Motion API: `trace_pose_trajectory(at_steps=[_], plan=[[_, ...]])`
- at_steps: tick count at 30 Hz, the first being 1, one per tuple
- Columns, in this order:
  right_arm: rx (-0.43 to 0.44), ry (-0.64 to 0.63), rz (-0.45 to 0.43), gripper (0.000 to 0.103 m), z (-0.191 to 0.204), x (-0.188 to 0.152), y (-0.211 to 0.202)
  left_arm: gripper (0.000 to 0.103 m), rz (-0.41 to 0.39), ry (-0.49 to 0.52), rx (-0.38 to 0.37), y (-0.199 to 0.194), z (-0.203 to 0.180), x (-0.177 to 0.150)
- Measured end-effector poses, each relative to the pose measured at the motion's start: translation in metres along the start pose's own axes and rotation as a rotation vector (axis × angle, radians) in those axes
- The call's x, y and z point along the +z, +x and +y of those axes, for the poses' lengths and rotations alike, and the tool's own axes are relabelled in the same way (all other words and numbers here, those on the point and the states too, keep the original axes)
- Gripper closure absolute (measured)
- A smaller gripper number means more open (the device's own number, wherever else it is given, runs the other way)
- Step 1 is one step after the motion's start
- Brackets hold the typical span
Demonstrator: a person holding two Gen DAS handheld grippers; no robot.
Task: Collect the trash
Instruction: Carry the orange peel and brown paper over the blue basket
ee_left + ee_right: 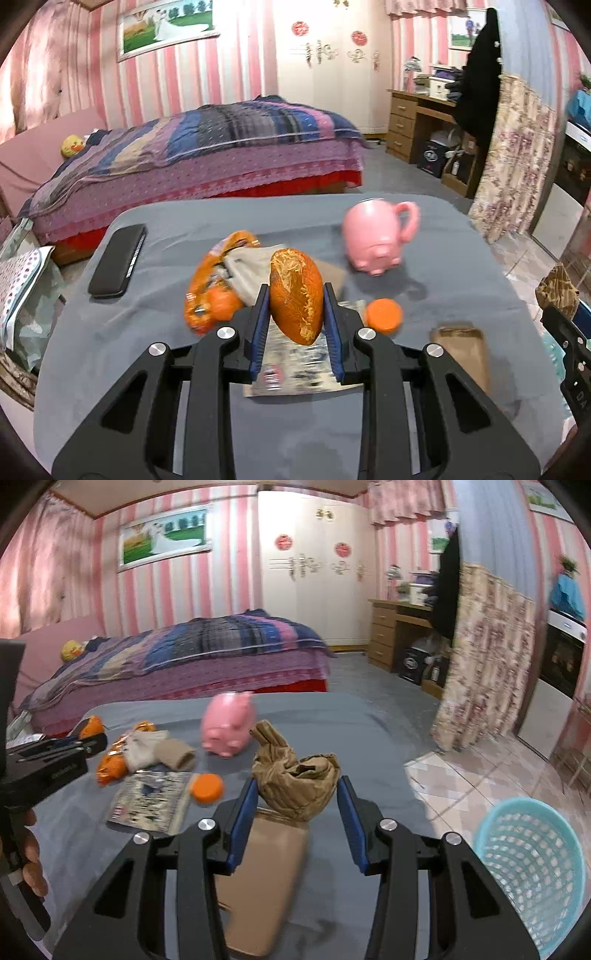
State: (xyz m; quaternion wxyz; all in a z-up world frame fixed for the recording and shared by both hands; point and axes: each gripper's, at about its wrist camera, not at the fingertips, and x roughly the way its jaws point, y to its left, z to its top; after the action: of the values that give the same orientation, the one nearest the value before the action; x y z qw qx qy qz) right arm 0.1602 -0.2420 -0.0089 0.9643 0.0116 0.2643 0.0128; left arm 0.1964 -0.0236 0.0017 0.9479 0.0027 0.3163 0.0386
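No writing can be read; the print on the flat printed packet (295,365) is blurred. One orange fruit peel (296,296) is gripped by the clenched left gripper (296,314) above the grey-clothed table (461,258). One crumpled brown paper wad (295,779) is pinched by the right gripper (298,801). One pink pig mug (373,236), one orange round lid (384,315) and one turquoise mesh plastic basket (532,867) are counted.

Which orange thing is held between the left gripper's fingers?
The orange peel, upright in the left gripper. The orange lid and the orange wrapper lie on the table.
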Motion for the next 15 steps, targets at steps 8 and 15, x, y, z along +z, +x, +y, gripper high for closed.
trace_pose_trajectory(at_steps=[8, 15], plan=[[-0.092, 0.059, -0.017, 0.059, -0.067, -0.004, -0.019, 0.077, -0.050, 0.057, -0.087, -0.023, -0.069, 0.010], [-0.166, 0.113, -0.011, 0.059, -0.112, -0.015, -0.030, 0.077, -0.044, 0.111, -0.187, -0.033, -0.126, -0.003]])
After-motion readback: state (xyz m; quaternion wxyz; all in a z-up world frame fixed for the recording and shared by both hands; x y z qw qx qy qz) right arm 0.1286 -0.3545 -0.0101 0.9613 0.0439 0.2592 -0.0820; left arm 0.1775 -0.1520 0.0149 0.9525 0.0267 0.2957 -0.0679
